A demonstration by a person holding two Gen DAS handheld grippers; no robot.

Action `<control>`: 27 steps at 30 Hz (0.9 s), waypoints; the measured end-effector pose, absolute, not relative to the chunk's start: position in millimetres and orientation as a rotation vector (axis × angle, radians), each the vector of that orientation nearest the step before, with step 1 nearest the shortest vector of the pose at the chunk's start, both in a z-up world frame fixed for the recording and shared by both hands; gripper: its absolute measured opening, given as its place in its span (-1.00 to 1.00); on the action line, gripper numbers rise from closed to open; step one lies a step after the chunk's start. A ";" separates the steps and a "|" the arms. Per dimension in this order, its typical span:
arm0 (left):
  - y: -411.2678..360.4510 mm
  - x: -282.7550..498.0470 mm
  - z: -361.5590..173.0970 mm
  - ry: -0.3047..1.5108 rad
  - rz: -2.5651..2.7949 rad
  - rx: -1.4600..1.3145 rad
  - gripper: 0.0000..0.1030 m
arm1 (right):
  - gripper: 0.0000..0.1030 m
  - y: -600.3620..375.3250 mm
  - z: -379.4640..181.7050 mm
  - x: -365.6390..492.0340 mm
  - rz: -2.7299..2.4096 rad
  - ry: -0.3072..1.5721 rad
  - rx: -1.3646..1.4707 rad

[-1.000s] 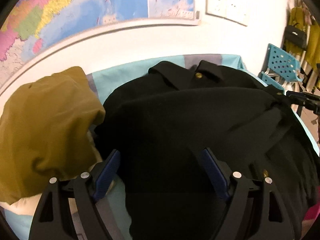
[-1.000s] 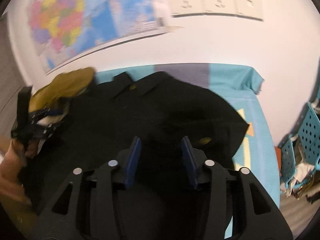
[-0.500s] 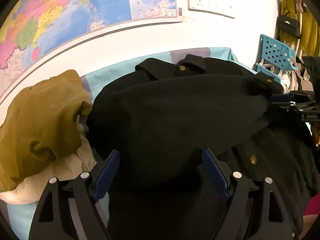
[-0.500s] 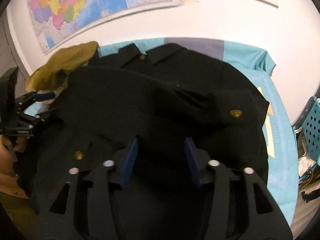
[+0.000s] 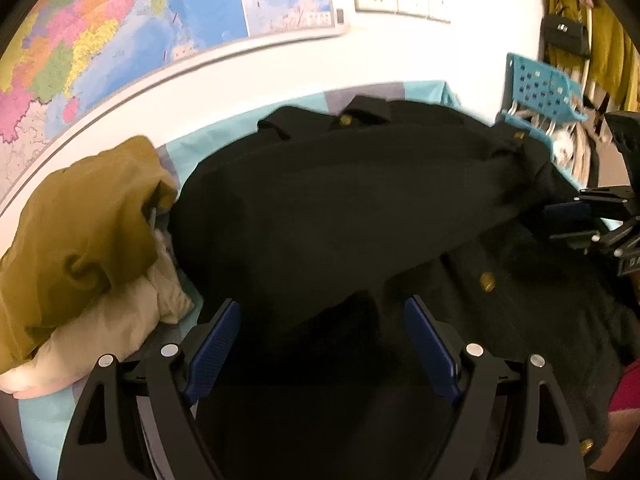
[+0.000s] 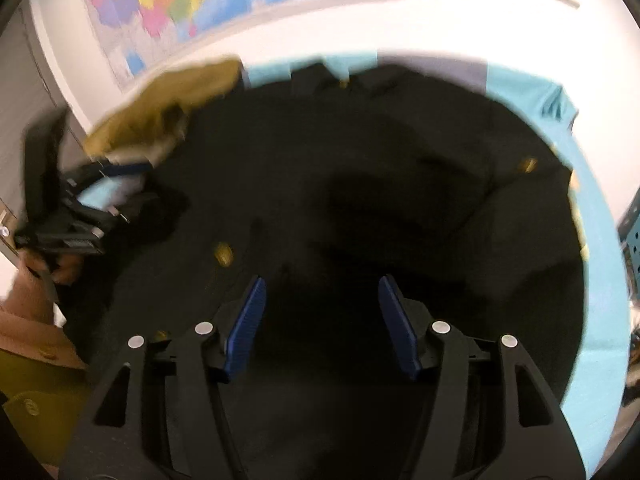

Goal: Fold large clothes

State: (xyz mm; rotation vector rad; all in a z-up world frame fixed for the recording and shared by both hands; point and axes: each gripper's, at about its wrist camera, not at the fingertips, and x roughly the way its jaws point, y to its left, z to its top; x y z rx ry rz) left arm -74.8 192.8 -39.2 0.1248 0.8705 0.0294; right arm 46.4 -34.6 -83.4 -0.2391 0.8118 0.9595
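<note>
A black coat (image 5: 340, 208) with brass buttons lies spread over the teal-covered surface (image 6: 600, 264), one panel folded across its body. The left gripper (image 5: 322, 344) and right gripper (image 6: 320, 320) hover above it, jaws spread and holding nothing. An olive garment (image 5: 80, 216) is heaped just beside the coat.

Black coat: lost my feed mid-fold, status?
Left gripper and right gripper open, jaws empty. Black coat partly folded on the bed. Mustard garment beside it, left.
</note>
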 end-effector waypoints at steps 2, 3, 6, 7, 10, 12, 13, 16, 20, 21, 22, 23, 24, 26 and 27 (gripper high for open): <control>195.3 -73.2 -48.0 0.911 0.055 0.148 0.59 | 0.12 -33.6 -83.5 43.5 0.947 0.767 -0.270; 199.1 -72.1 -55.2 0.942 0.081 0.159 0.59 | 0.11 -34.0 -83.7 43.3 0.931 0.760 -0.278; 208.9 -79.7 -59.2 0.951 0.071 0.121 0.59 | 0.13 -41.0 -82.6 43.1 0.918 0.773 -0.240; 211.4 -84.7 -56.9 0.940 0.065 0.111 0.59 | 0.13 -46.9 -79.7 40.2 0.927 0.770 -0.218; 219.3 -99.7 -50.5 0.920 0.054 0.088 0.59 | 0.14 -61.3 -73.2 29.0 0.950 0.743 -0.181; 224.3 -111.0 -47.1 0.911 0.027 0.053 0.59 | 0.18 -68.8 -70.4 17.9 0.982 0.729 -0.170; 225.9 -118.0 -47.0 0.904 0.014 0.047 0.59 | 0.19 -71.8 -71.4 13.6 0.992 0.732 -0.168; 228.1 -128.6 -60.9 0.931 0.054 0.087 0.60 | 0.20 -73.0 -84.8 10.3 0.951 0.768 -0.209; 239.2 -135.6 -68.8 0.950 0.077 0.030 0.68 | 0.18 -79.1 -91.4 6.4 0.920 0.769 -0.182; 239.8 -139.9 -64.9 0.935 0.084 0.029 0.68 | 0.19 -80.6 -88.4 2.0 0.925 0.754 -0.173; 239.8 -145.1 -59.9 0.917 0.079 0.024 0.67 | 0.19 -82.5 -84.7 -2.3 0.936 0.739 -0.159; 239.1 -150.1 -55.5 0.902 0.069 0.022 0.66 | 0.21 -84.0 -79.0 -8.7 0.964 0.724 -0.141; 236.4 -157.8 -49.2 0.875 0.052 0.029 0.65 | 0.21 -84.1 -73.1 -17.0 0.999 0.707 -0.135; 228.7 -173.0 -39.7 0.832 0.011 0.050 0.66 | 0.28 -80.2 -65.1 -33.4 1.061 0.675 -0.146; 224.5 -179.9 -37.9 0.820 -0.005 0.063 0.67 | 0.38 -77.4 -64.0 -39.4 1.095 0.675 -0.144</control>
